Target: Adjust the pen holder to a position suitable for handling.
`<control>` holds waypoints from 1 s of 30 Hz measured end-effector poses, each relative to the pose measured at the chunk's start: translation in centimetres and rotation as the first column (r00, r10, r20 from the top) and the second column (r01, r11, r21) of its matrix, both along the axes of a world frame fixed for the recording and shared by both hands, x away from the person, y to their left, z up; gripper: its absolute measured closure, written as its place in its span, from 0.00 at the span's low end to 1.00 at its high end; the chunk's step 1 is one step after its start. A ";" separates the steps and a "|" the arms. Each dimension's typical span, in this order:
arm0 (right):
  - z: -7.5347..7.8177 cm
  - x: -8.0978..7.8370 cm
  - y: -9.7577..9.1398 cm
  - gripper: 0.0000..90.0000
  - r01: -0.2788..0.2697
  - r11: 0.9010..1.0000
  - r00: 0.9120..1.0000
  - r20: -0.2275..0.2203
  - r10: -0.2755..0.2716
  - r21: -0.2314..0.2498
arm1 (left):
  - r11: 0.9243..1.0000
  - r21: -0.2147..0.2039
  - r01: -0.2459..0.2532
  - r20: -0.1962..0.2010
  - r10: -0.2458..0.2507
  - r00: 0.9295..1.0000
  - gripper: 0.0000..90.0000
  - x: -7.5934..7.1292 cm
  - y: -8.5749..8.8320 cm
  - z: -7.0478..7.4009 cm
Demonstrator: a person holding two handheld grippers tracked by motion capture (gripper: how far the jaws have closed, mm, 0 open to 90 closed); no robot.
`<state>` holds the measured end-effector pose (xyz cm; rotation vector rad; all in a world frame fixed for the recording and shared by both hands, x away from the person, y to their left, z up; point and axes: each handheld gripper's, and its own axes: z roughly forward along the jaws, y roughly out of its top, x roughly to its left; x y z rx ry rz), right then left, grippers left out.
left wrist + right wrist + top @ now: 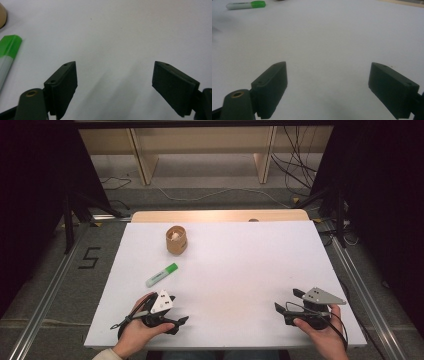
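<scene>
- High view: a wooden cup (176, 240) stands beyond the green highlighter (161, 274) on the white table (240, 270).
- Left gripper (113, 82) and right gripper (328, 87) views: jaws spread wide, nothing between them.

Left gripper (176, 309), lower left of the high view: black body, grey three-cornered plate on top with small dark holes, thin black cable trailing off left. Pale cuff (104, 354) at the wrist, bottom edge. Right gripper (289, 300), lower right: same black build, grey plate, black cable looping by the hand. Jaws in both gripper views: dark wedge-shaped pads, two screw holes each, brass-ringed pivot hole at lower left.
</scene>
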<state>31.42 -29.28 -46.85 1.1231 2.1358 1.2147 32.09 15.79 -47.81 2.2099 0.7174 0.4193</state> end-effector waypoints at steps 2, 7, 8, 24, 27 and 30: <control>0.0 0.0 0.0 0.18 0.000 1.000 1.000 0.004 0.000 0.002 | 1.000 0.007 0.002 -0.003 -0.002 1.000 0.23 0.2 0.1 -0.1; 0.1 0.2 0.1 0.18 0.009 1.000 1.000 0.002 -0.009 0.002 | 1.000 0.005 0.003 -0.008 -0.003 1.000 0.24 0.1 0.2 -0.1; 0.0 0.3 0.1 0.18 0.006 1.000 1.000 0.005 -0.006 0.002 | 1.000 0.005 0.004 -0.009 -0.004 1.000 0.24 0.1 0.3 -0.1; 0.0 0.1 -0.1 0.18 0.000 1.000 1.000 0.008 0.000 -0.002 | 1.000 0.020 0.013 -0.010 -0.013 1.000 0.25 0.0 -0.3 -0.2; 0.0 0.1 -0.1 0.18 -0.001 1.000 1.000 0.011 0.001 0.000 | 1.000 0.020 0.010 -0.011 -0.010 1.000 0.25 0.1 -0.3 -0.2; 0.0 0.0 -0.1 0.18 -0.001 1.000 1.000 0.012 0.001 0.000 | 1.000 0.019 0.009 -0.009 -0.009 1.000 0.25 0.1 -0.3 -0.2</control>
